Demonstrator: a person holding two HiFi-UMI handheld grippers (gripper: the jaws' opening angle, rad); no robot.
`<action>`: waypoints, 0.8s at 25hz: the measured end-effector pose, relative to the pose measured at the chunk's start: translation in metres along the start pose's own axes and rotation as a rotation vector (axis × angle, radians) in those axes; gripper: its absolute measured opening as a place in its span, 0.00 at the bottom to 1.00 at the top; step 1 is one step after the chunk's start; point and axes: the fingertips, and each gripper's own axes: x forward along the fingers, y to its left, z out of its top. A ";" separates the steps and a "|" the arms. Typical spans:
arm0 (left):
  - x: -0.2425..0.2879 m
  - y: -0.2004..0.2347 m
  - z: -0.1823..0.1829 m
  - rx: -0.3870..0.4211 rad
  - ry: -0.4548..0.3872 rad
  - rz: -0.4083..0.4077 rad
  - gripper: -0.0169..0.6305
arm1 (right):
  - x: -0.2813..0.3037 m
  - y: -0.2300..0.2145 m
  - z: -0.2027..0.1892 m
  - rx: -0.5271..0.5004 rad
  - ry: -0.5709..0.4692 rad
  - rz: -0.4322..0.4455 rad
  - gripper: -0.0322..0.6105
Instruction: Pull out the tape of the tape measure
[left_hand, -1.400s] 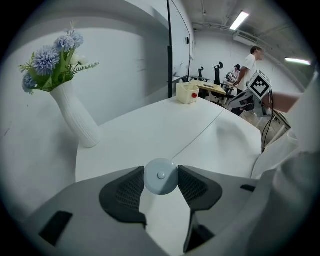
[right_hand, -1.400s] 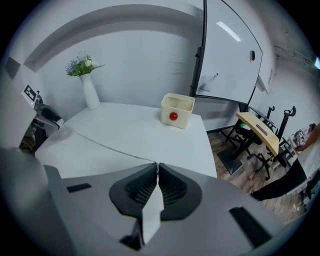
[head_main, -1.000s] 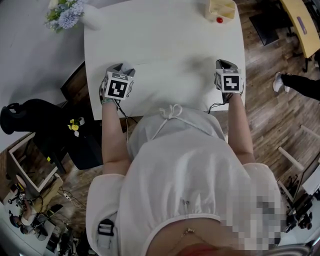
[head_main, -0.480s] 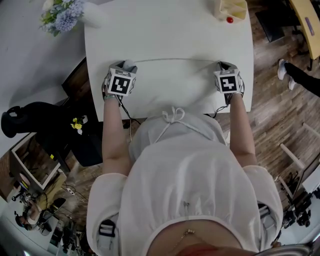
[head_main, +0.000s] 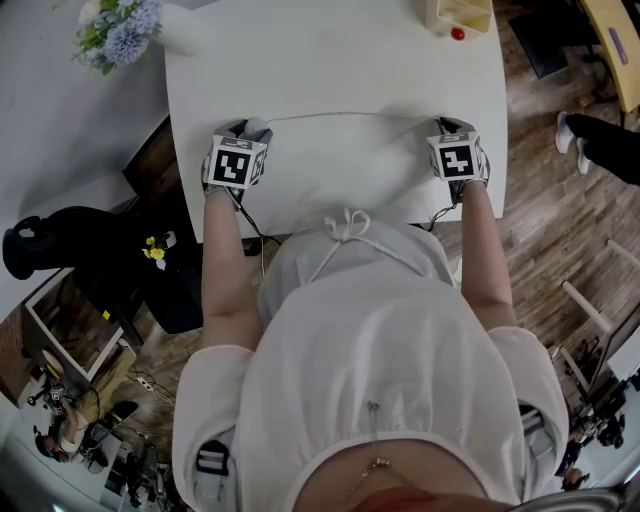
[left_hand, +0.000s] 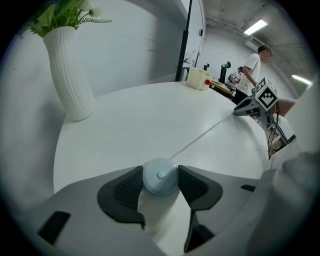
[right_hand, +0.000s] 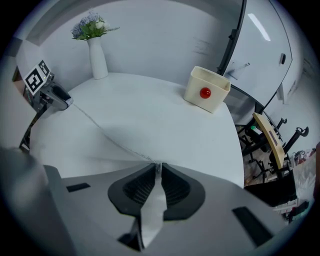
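The tape measure's round pale-blue case sits between the pads of my left gripper, which is shut on it just above the white table. A thin white tape runs from the case across the table to my right gripper. In the right gripper view the tape ends between the pads of my right gripper. Those jaws have just been opening slightly, and the tape's end is still pinched. Each gripper shows in the other's view: right gripper, left gripper.
A white ribbed vase with flowers stands at the table's far left corner. A cream box with a red knob sits at the far right. The table's near edge lies just behind both grippers. A person stands in the background.
Both grippers have sunk a little toward the tabletop. The tape stays stretched between them, and both grips look the same.
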 end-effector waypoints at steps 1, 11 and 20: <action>0.000 0.000 0.000 0.001 0.000 0.001 0.38 | 0.000 -0.001 -0.001 0.005 0.003 -0.002 0.12; -0.009 -0.005 -0.005 0.019 -0.026 0.050 0.49 | -0.007 -0.007 -0.005 -0.052 0.012 0.029 0.33; -0.054 -0.010 0.031 -0.062 -0.235 0.111 0.43 | -0.040 -0.002 0.021 0.024 -0.155 0.100 0.34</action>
